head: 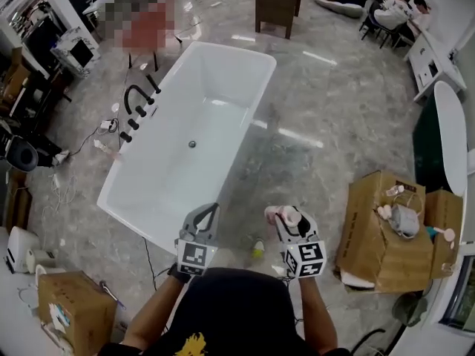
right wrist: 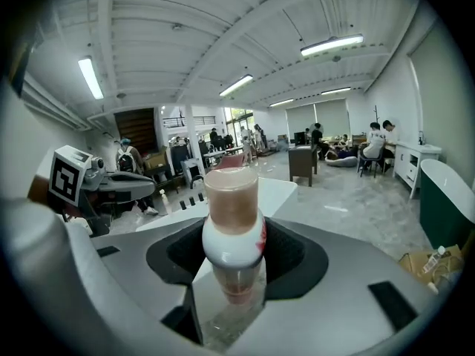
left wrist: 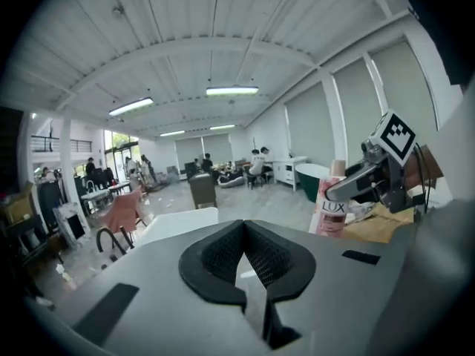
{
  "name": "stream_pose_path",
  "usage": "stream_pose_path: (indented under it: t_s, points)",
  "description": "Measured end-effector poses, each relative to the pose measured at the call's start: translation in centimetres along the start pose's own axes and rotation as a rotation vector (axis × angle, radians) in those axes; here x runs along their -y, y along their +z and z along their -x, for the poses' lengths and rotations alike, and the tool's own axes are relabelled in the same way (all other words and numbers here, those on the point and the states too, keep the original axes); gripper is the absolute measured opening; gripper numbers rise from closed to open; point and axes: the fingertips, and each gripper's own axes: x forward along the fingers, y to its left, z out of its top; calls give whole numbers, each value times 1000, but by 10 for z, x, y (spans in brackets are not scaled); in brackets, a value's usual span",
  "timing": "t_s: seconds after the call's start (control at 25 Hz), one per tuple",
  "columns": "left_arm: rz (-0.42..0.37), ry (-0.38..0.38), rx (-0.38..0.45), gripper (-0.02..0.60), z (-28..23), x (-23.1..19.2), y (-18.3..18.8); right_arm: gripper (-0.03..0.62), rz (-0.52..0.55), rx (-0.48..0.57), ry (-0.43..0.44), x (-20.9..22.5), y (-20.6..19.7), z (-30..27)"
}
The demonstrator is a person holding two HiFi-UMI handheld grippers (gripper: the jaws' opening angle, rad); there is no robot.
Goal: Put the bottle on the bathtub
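A pink and white LUX bottle (head: 285, 214) stands upright between the jaws of my right gripper (head: 288, 219), which is shut on it. In the right gripper view the bottle (right wrist: 233, 232) fills the middle, tan cap up. From the left gripper view the same bottle (left wrist: 329, 207) shows at the right, held in the right gripper (left wrist: 365, 181). My left gripper (head: 212, 211) is shut with nothing in it, its pads (left wrist: 223, 252) meeting at the tips. The white bathtub (head: 223, 71) lies just ahead of both grippers, its near rim (head: 148, 232) by the left one.
A black faucet (head: 136, 97) stands on the tub's left side. Cardboard boxes (head: 386, 232) with small items sit at the right, another box (head: 70, 306) at bottom left. A small yellow bottle (head: 257, 249) lies on the floor. A dark cabinet (head: 278, 4) stands beyond the tub.
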Motion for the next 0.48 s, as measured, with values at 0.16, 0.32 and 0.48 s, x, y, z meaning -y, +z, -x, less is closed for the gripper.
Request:
stream_pose_path:
  t_s: [0.16,0.32,0.48]
  points:
    - [40,35,-3,17,-24,3,8,213,-4,-35,9,41,-2,-22]
    - [44,56,-23,17,-43,-20,3,213,-35,-72,-12,65,3,-57]
    - [45,64,-26,17,-69,-56,-7,213,-99,-89,-53,86,16,-108]
